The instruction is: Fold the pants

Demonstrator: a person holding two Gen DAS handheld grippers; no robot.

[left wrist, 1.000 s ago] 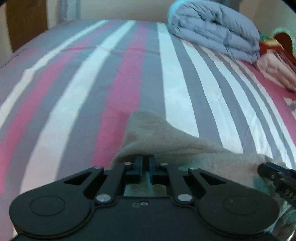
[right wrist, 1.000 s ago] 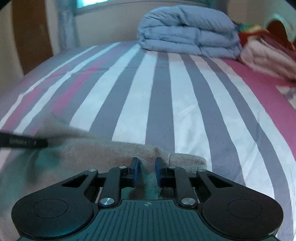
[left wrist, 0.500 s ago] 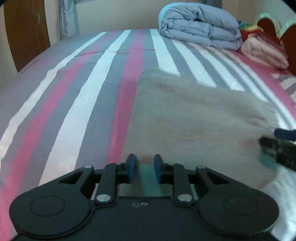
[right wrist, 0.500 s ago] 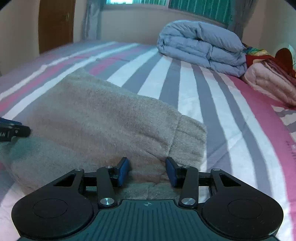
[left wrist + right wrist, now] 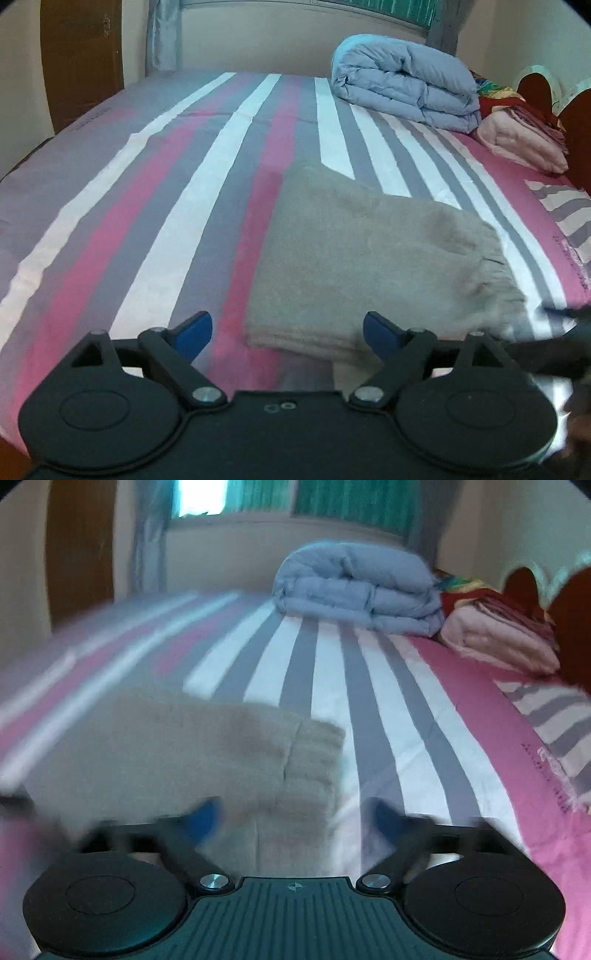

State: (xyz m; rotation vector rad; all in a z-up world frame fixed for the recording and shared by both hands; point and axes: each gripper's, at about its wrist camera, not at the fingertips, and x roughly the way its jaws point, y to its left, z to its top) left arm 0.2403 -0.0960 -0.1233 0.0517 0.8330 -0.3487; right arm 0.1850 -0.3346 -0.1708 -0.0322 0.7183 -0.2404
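A bed covered by a striped sheet [image 5: 207, 206] in grey, white and pink fills most of both views. At its far end, against the wall, a folded light-blue duvet [image 5: 406, 88] is stacked, and just to the right of it a pile of pink folded bedding [image 5: 524, 144] is seen, with something red and multicoloured tucked behind. A brown wooden door [image 5: 81, 62] stands at the far left, and a window with green curtains [image 5: 354, 502] is set above the wall beyond the bed.

The pants [image 5: 369, 258], beige and fleecy, are laid folded into a flat, roughly rectangular bundle on the near part of the sheet, right of centre in the left wrist view. Their ribbed, gathered band [image 5: 314, 768] is turned to the right side, and a layered folded edge is presented at the near side.

The left gripper [image 5: 287, 330] is held with its blue-tipped fingers [image 5: 194, 328] spread wide apart, nothing between them; the near left corner of the pants lies just ahead. The right gripper [image 5: 295, 818] is likewise spread wide and is blurred; the band end of the pants is seen between and just beyond its fingers, ungripped. Part of the right gripper is also glimpsed, blurred, at the right edge of the left wrist view.
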